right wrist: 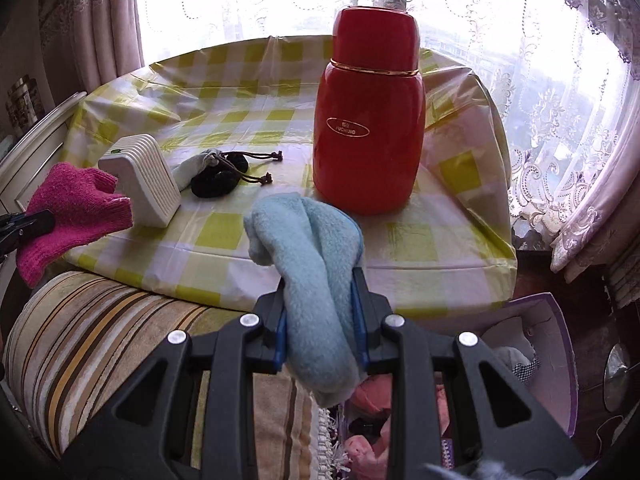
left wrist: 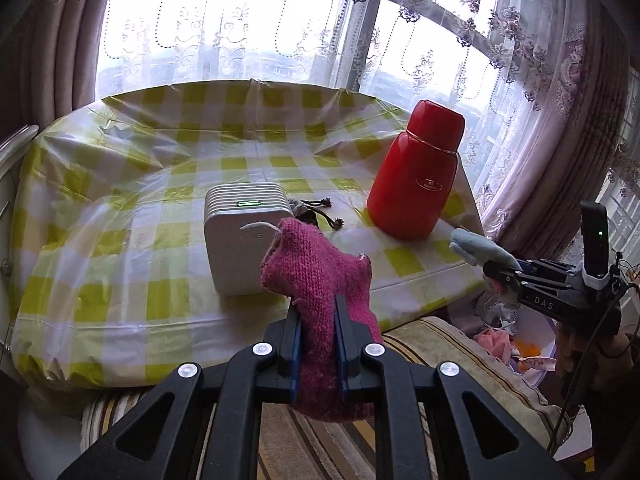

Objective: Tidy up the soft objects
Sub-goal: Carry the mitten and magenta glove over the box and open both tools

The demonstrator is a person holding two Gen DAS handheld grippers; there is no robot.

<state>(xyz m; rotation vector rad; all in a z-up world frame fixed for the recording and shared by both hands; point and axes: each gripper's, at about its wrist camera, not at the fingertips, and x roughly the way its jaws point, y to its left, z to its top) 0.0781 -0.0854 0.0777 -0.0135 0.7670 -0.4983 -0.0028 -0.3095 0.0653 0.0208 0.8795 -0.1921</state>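
Observation:
My left gripper [left wrist: 317,314] is shut on a magenta knitted glove [left wrist: 316,276], which hangs above the table's near edge; the same glove [right wrist: 72,208] shows at the left in the right wrist view. My right gripper [right wrist: 320,286] is shut on a light blue fleece sock [right wrist: 308,264], held above the striped cushion [right wrist: 100,344]. In the left wrist view the right gripper [left wrist: 490,274] and the blue sock [left wrist: 480,248] appear at the far right, beyond the table corner. A small grey pouch and a black drawstring pouch [right wrist: 218,176] lie on the checked tablecloth [right wrist: 240,120].
A red thermos flask [right wrist: 368,120] stands at the table's right side. A white ribbed device [left wrist: 244,236] with a green light stands mid-table. A purple-rimmed box [right wrist: 560,360] holding pink and white soft items sits on the floor at right. Lace curtains hang behind.

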